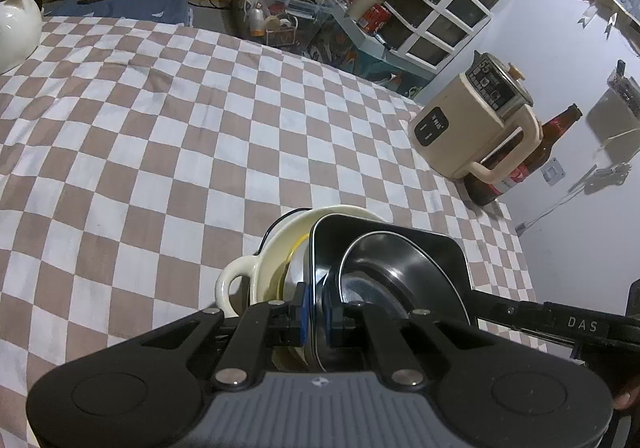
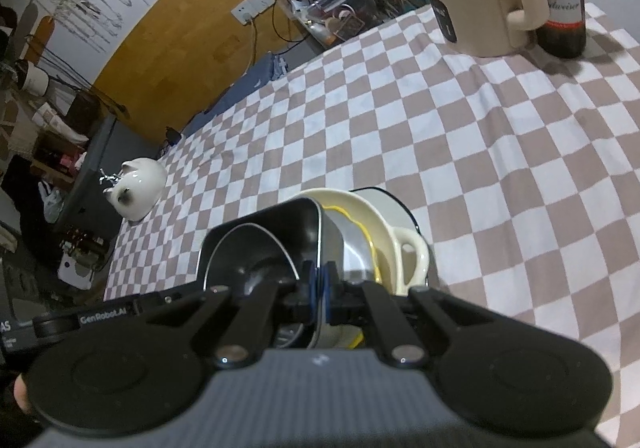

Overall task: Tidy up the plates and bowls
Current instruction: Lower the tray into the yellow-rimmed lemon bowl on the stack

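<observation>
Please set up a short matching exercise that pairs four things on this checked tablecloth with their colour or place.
Things:
1. square tray
2. handled bowl
3. kettle
4. beer bottle

Descriptions:
A. cream, at the bottom of the stack
B. brown, directly behind the kettle
C. black, clamped by both grippers
D. beige, with a dark front panel

Pairs: 1-C, 2-A, 3-D, 4-B
</observation>
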A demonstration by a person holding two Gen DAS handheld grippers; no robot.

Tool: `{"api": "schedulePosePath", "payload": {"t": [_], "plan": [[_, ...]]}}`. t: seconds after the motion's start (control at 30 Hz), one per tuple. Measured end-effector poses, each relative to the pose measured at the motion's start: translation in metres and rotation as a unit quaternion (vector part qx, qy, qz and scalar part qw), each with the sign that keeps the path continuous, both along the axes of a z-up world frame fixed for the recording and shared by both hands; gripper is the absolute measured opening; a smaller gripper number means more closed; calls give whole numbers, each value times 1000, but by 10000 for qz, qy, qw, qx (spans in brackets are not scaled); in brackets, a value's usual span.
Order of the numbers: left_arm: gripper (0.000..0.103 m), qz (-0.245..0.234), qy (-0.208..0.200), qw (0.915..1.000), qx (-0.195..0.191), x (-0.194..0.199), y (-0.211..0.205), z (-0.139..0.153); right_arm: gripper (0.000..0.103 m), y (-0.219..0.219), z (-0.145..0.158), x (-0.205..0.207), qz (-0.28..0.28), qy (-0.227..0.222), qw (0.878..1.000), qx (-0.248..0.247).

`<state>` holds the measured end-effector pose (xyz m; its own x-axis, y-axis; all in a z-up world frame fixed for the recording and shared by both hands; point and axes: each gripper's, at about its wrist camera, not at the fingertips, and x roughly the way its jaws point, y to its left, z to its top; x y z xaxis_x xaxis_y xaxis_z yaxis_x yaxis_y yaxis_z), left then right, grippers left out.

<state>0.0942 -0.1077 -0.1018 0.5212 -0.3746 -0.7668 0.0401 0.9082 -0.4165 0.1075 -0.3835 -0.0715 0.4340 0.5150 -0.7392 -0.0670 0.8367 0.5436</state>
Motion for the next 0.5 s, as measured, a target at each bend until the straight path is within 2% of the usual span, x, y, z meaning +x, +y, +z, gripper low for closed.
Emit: {"api": "schedulePosePath", "payload": {"t": [0.5], "plan": [[7,-32,207,9998,-56,16,1,-16,5,2,-16,9,-94,378,9992,-33]]}}
